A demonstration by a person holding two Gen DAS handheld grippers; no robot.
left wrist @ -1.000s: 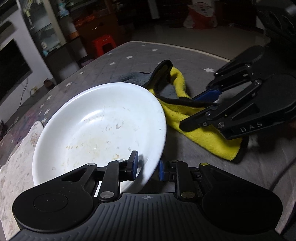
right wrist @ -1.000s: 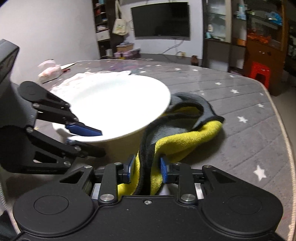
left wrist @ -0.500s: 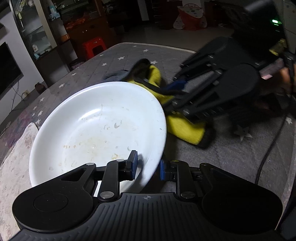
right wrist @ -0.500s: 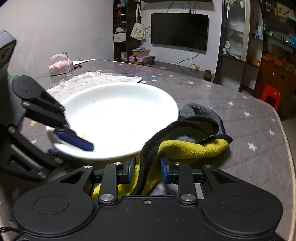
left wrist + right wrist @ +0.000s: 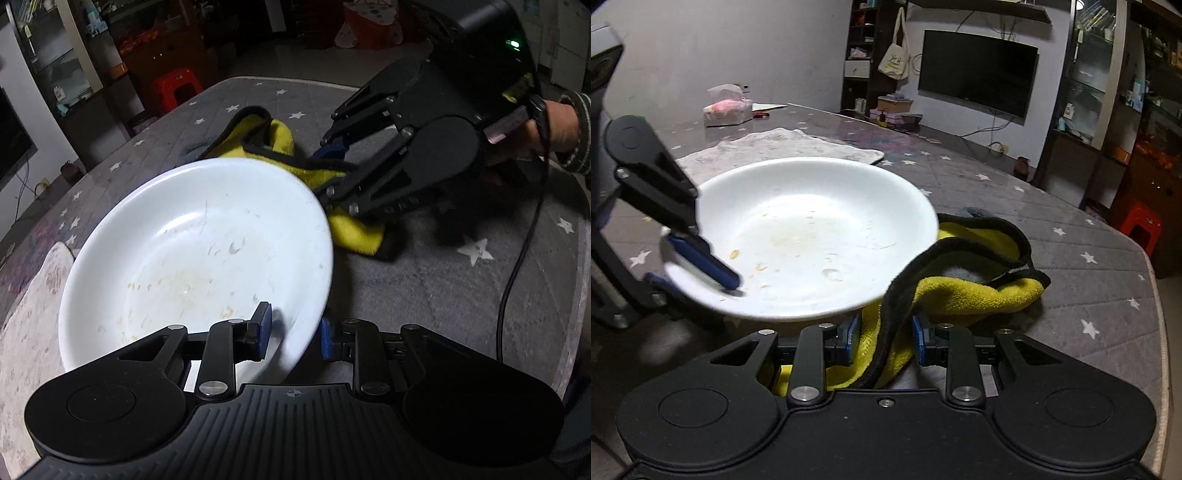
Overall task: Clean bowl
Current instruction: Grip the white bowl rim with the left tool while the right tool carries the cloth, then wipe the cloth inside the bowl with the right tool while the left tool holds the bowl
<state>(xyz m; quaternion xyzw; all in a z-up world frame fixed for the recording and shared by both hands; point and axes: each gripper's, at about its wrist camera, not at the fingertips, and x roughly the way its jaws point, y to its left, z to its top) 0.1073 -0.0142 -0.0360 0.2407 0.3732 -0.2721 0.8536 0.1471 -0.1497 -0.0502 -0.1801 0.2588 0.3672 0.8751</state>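
Note:
A white bowl point(image 5: 199, 258) with dried yellowish food marks is tilted up off the grey star-print table point(image 5: 443, 288). My left gripper point(image 5: 294, 332) is shut on its near rim, one blue pad inside and one outside. In the right wrist view the bowl point(image 5: 812, 229) sits ahead and to the left, with the left gripper point(image 5: 683, 273) pinching its left rim. My right gripper point(image 5: 884, 341) is shut on a yellow cloth point(image 5: 971, 291) with black edging, just under the bowl's near rim. In the left wrist view the right gripper point(image 5: 327, 171) holds the cloth point(image 5: 354, 232) against the bowl's far right edge.
A pale patterned mat point(image 5: 775, 147) lies on the table behind the bowl, and a tissue pack point(image 5: 726, 109) stands further back. A black cable point(image 5: 517, 266) runs along the table's right side. A person's hand point(image 5: 554, 129) holds the right gripper. A red stool point(image 5: 177, 85) stands beyond the table.
The right gripper has rolled and carried the cloth in toward the bowl, so the cloth is bunched at the bowl's rim. The left gripper still grips the bowl in the same place.

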